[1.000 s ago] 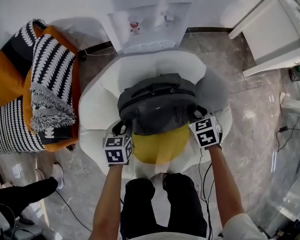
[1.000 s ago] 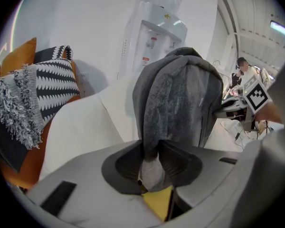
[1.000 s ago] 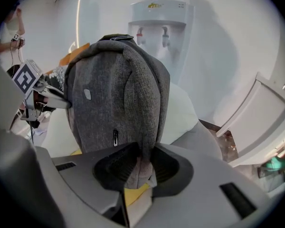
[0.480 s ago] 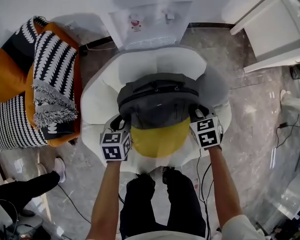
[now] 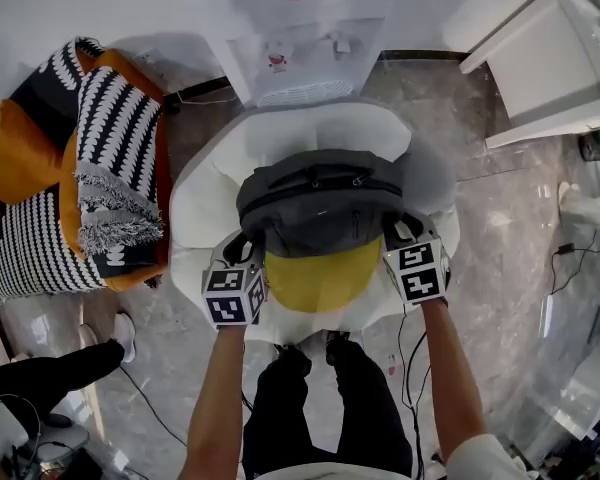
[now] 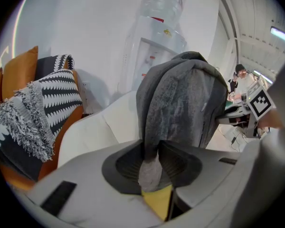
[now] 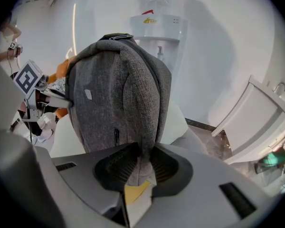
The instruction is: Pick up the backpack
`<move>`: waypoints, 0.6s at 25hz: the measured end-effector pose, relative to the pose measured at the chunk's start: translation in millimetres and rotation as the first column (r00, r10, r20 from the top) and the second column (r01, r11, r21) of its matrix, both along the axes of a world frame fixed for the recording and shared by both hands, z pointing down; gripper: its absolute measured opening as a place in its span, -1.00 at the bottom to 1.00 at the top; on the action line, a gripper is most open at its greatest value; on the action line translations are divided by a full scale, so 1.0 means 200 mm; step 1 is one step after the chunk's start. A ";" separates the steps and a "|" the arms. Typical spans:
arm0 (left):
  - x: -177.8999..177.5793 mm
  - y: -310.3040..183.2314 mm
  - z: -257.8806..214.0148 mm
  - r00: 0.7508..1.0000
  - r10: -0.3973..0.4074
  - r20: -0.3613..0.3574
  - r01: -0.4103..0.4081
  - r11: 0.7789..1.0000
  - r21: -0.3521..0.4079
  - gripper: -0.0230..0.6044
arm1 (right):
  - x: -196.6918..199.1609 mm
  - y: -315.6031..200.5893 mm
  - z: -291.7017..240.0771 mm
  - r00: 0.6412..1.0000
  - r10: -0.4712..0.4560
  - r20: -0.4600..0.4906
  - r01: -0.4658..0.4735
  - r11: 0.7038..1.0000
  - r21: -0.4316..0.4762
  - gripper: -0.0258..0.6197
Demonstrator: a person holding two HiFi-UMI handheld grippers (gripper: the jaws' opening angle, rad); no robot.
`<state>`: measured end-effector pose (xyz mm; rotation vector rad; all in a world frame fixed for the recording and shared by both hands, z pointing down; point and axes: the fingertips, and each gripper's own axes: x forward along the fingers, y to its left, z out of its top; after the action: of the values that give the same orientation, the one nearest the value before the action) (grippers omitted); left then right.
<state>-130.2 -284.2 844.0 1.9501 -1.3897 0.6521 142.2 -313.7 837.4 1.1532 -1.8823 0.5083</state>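
Head view: a white armchair [image 5: 195,208] fills the middle, with the grey backpack [image 5: 320,203] over its yellow cushion [image 5: 320,280]. The left hand-held gripper [image 5: 246,250] and right hand-held gripper [image 5: 396,230] each clench grey fabric at the backpack's sides.

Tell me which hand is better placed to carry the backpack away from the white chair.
Neither alone. The left tool is shut on the left side of the backpack, the right tool on its right side, mirrored grips over the chair. Use both; one-sided, it would probably swing.
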 end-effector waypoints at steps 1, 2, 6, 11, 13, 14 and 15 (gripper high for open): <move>0.00 0.00 -0.02 1.000 0.001 0.000 -0.001 1.000 0.001 -0.57 | 0.00 0.00 -0.02 1.000 0.003 0.001 -0.003 1.000 0.002 -0.64; -0.01 0.01 -0.04 1.000 0.001 0.000 -0.001 1.000 0.003 -0.57 | -0.01 0.01 -0.04 1.000 0.004 0.003 -0.004 1.000 0.003 -0.64; -0.01 0.03 -0.12 1.000 0.000 0.004 0.000 1.000 0.005 -0.57 | -0.01 0.02 -0.11 1.000 0.006 0.010 -0.006 1.000 0.004 -0.64; -0.01 0.07 -0.21 1.000 0.000 0.011 0.000 1.000 0.006 -0.57 | -0.01 0.08 -0.20 1.000 0.007 0.015 -0.007 1.000 0.003 -0.64; 0.00 0.08 -0.26 1.000 0.003 0.012 -0.003 1.000 0.009 -0.58 | 0.00 0.10 -0.24 1.000 0.009 0.015 -0.009 1.000 0.005 -0.65; 0.01 0.09 -0.29 1.000 0.003 0.012 -0.003 1.000 0.010 -0.58 | 0.01 0.11 -0.27 1.000 0.010 0.016 -0.010 1.000 0.008 -0.65; 0.01 0.10 -0.31 1.000 0.002 0.013 -0.002 1.000 0.011 -0.58 | 0.01 0.11 -0.30 1.000 0.011 0.017 -0.011 1.000 0.012 -0.65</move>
<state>-127.9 -264.4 781.8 1.9596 -1.4019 0.6602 144.7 -290.8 778.1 1.1712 -1.8961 0.5150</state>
